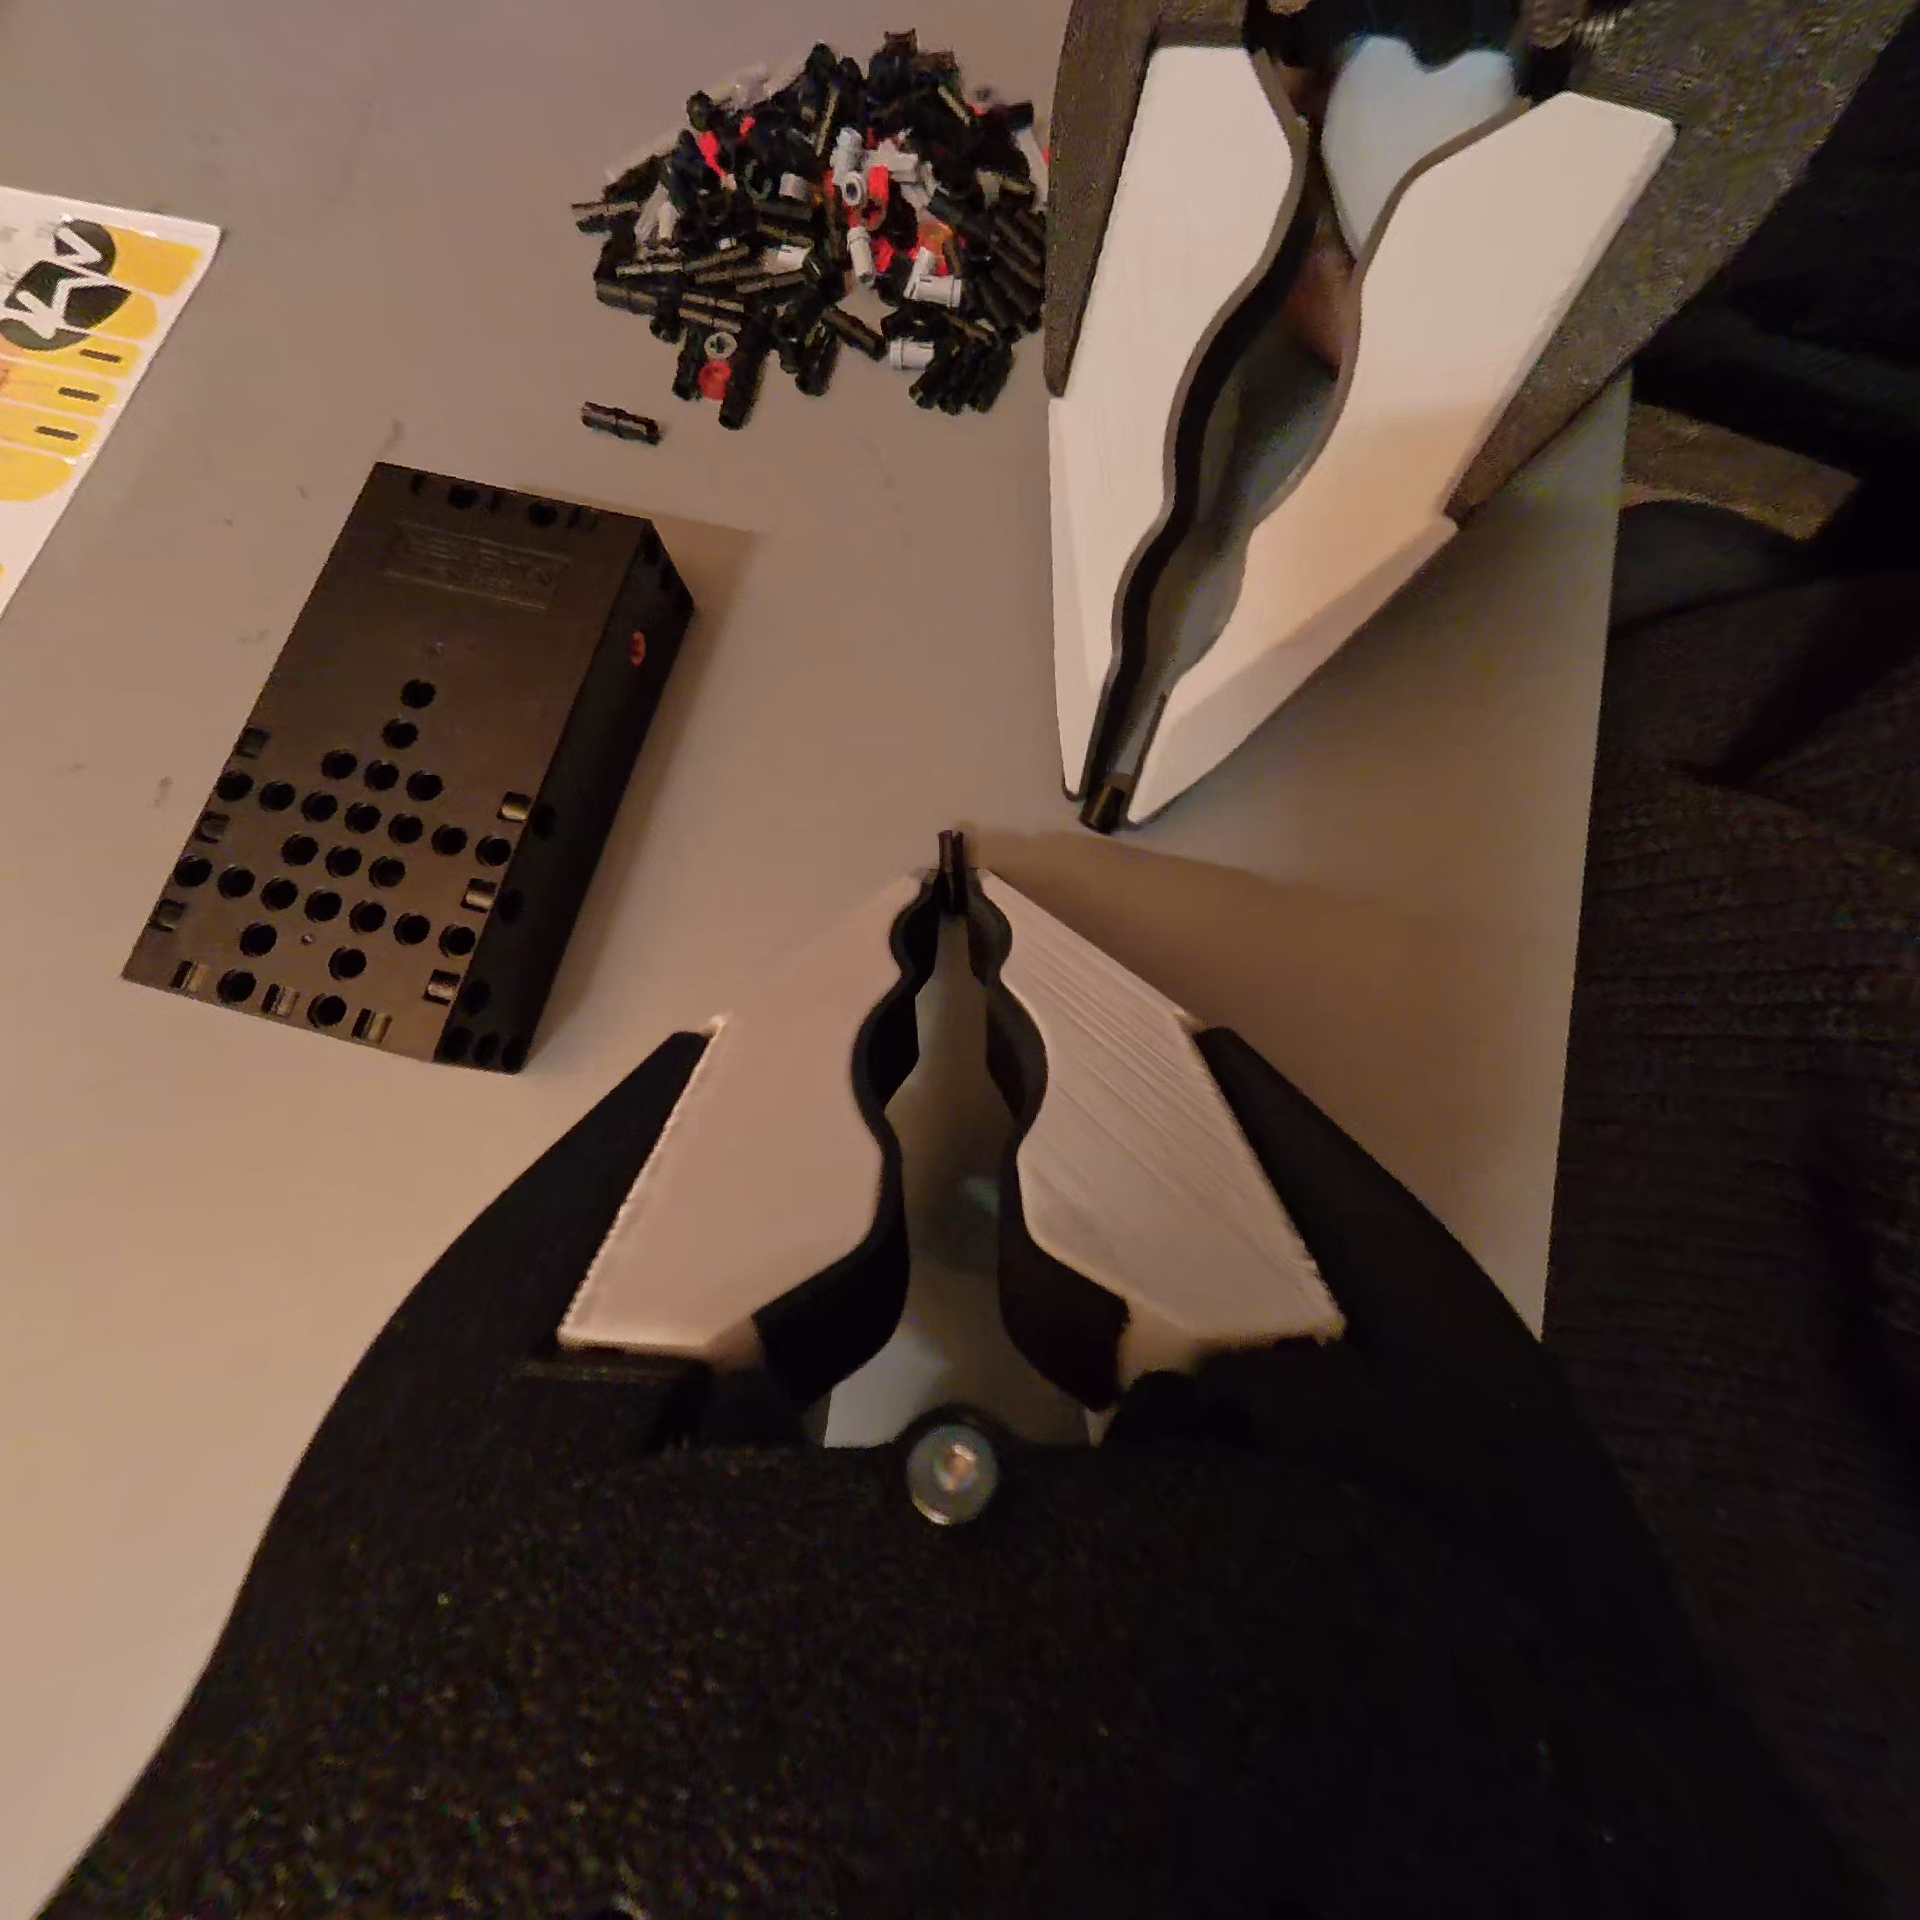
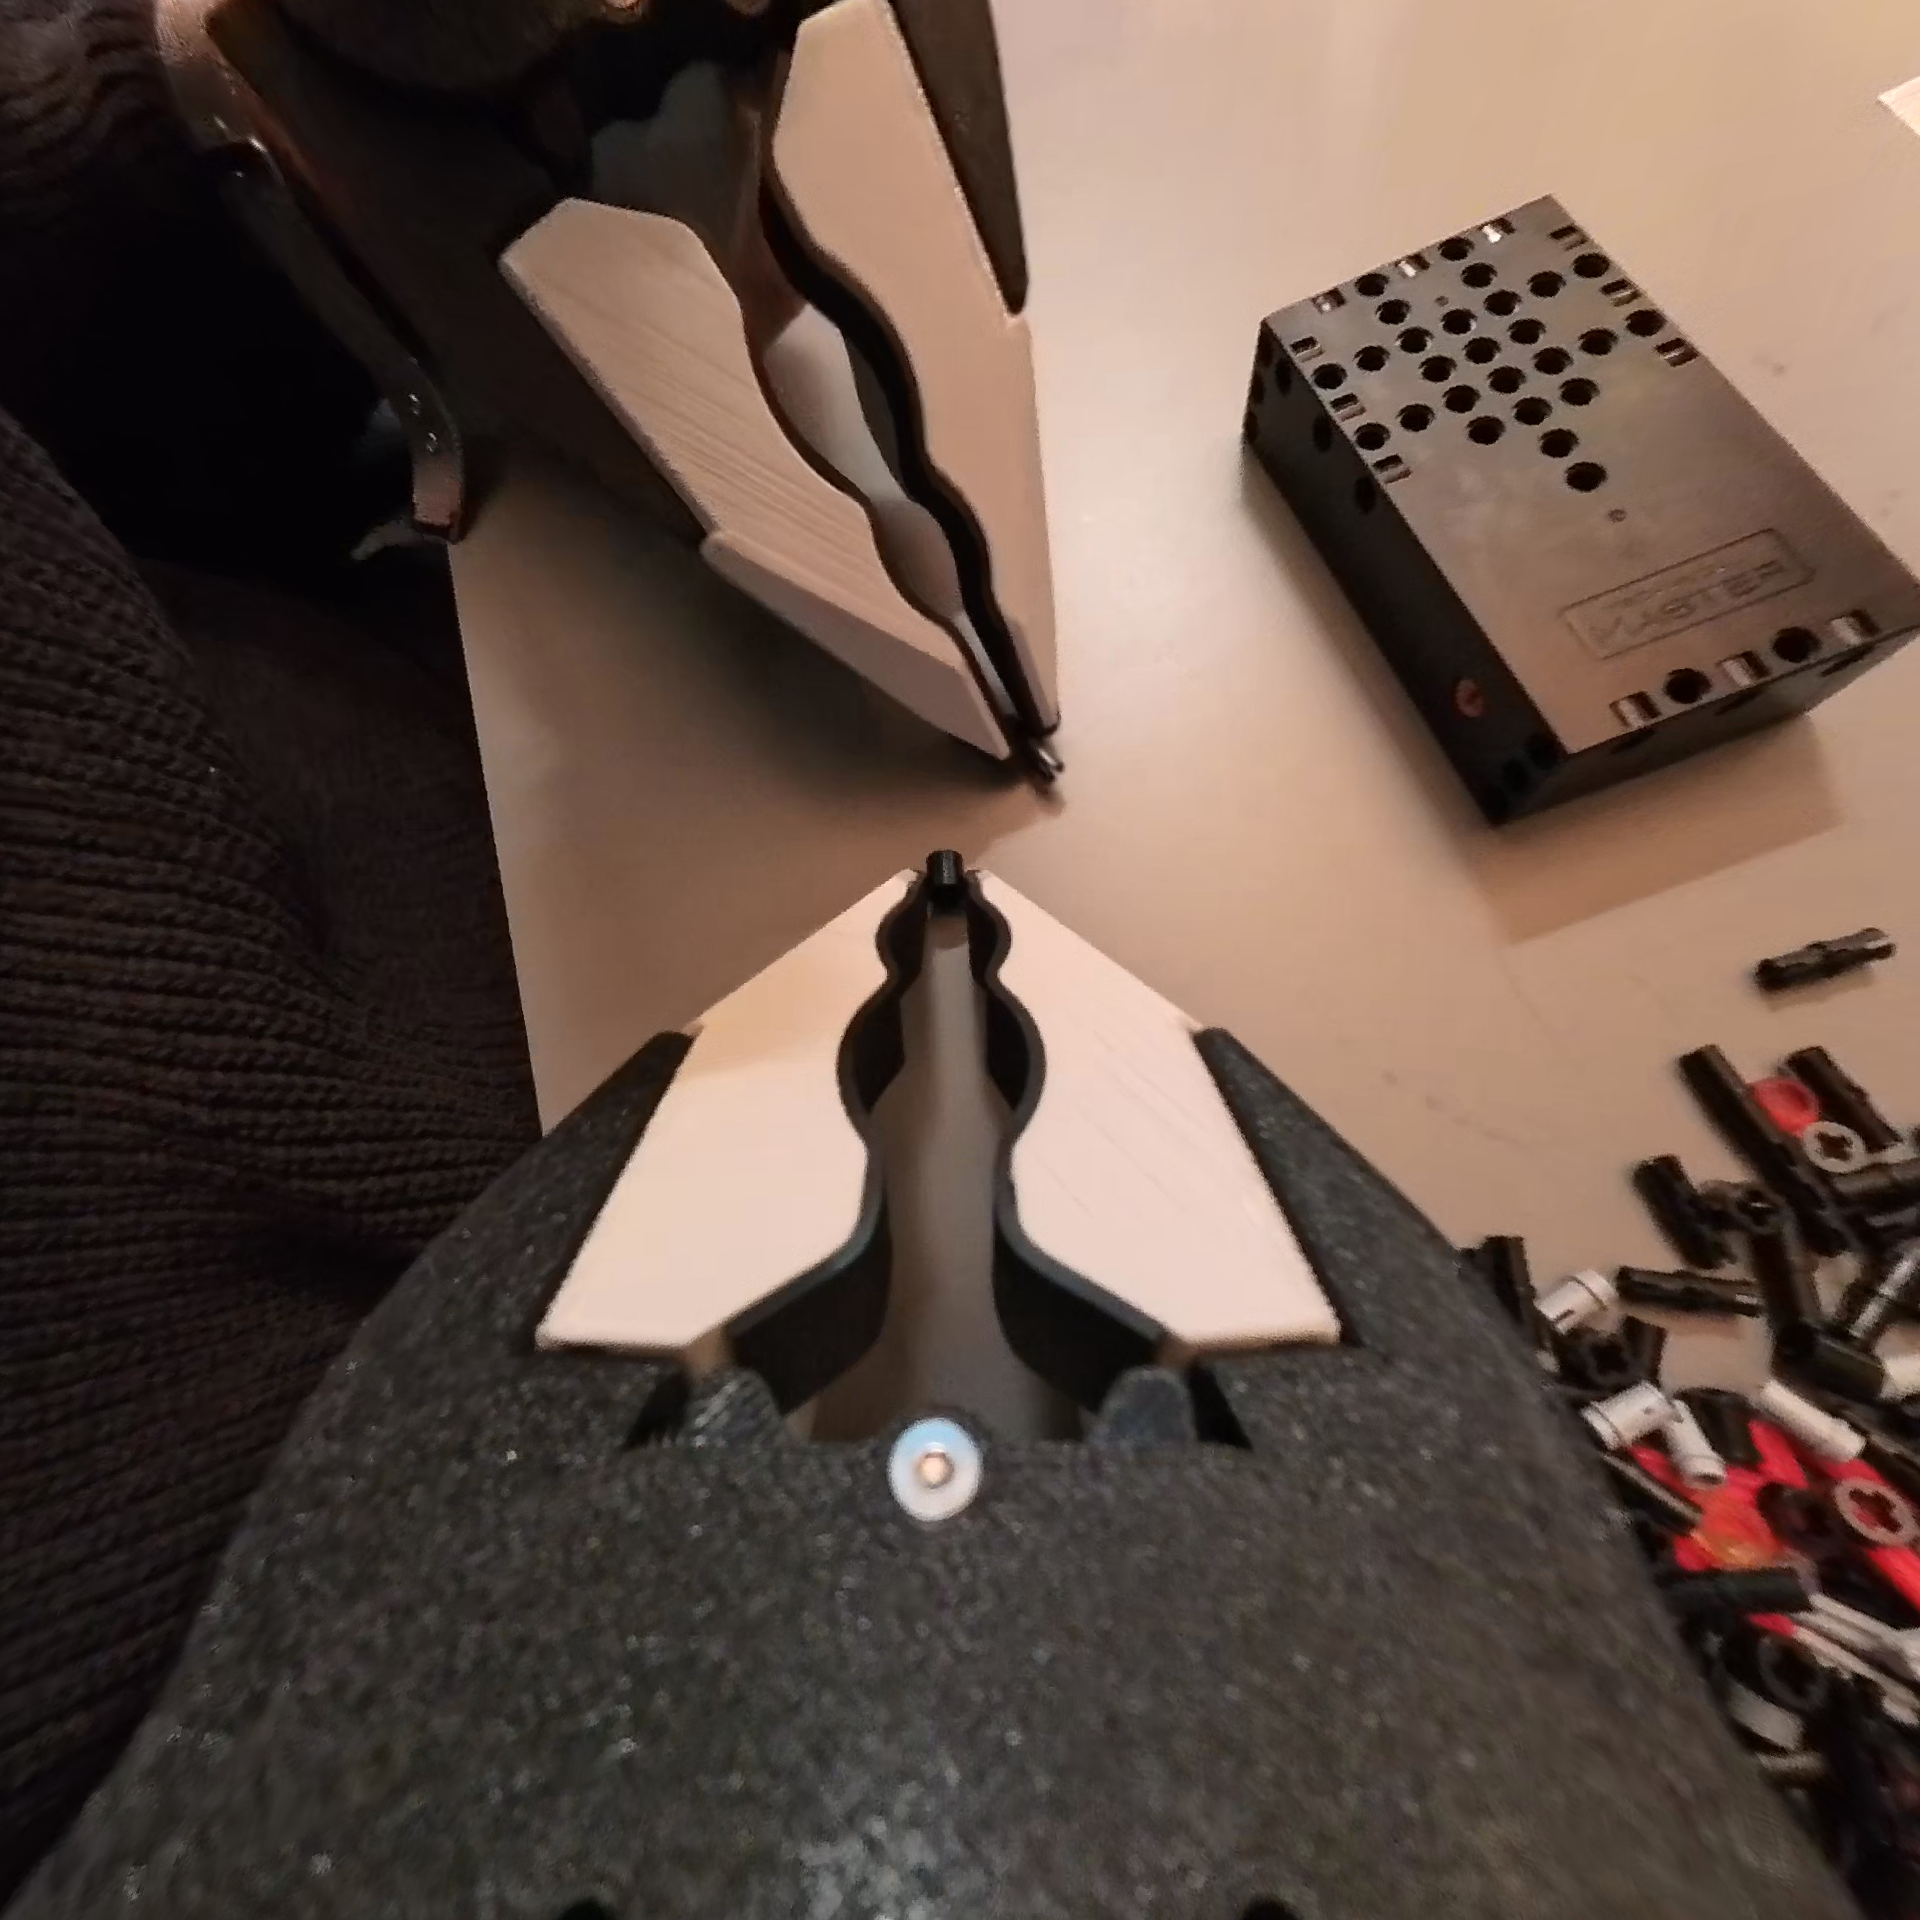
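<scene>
Two grippers over one grey table (image 1: 312,1195), and you've got them nose to nose near the table's edge, tips close but apart, so both wrist cams see both tips. Biggest item: the black perforated block (image 1: 416,769), lying flat w/ its hole pattern facing up, well left of your left gripper (image 1: 948,883); flat like that the holes stay open from above. Next, the parts pile (image 1: 831,229), black, grey and red pins heaped loose at the far side, beside the right gripper (image 1: 1103,800), so it's handy w/o crowding the middle. A yellow-and-black sticker sheet (image 1: 73,343) sits off at the left edge, out of the way. One stray black pin (image 1: 620,421) lies alone btw the pile and the block, touching neither. Now the small stuff: your left claw is pressed together on a small black pin (image 1: 948,862), only its end poking past the tips. Your right claw is likewise pinched on a second black pin (image 2: 943,868), stub end showing in the right wrist view. Both pins are held by one end w/ the free ends facing each other, roughly in line; I'd judge that's for lining them up, but whether they're coaxial I can't tell.
</scene>
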A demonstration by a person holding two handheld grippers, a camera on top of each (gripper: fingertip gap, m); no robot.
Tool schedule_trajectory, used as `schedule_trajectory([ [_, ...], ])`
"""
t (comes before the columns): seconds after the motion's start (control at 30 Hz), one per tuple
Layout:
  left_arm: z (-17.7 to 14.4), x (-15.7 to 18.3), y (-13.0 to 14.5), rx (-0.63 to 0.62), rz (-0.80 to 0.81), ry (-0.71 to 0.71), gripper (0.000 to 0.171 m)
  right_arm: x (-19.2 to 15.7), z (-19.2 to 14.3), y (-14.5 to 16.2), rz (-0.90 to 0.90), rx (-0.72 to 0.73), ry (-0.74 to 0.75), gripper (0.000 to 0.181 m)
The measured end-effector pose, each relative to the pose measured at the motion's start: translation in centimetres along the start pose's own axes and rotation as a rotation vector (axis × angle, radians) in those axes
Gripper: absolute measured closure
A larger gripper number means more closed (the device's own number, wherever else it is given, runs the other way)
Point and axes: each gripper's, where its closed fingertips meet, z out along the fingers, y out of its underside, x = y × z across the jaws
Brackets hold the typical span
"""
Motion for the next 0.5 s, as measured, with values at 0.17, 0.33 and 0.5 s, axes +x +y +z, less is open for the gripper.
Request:
schedule_trajectory([
  [0.17,-1.5,1.3,-1.1,0.116,0.029,0.12,0.168,0.5,-0.9,-0.9,0.041,0.079,0.004,0.174],
  [0.33,-2.5,2.3,-2.0,0.198,0.085,0.171,0.168,-0.3,-1.9,-1.9,0.046,0.17,-0.075,0.174],
  [0.5,-2.6,3.2,-1.9,0.201,0.127,0.209,0.168,-1.5,-2.8,-2.5,0.005,0.232,-0.147,0.174],
])
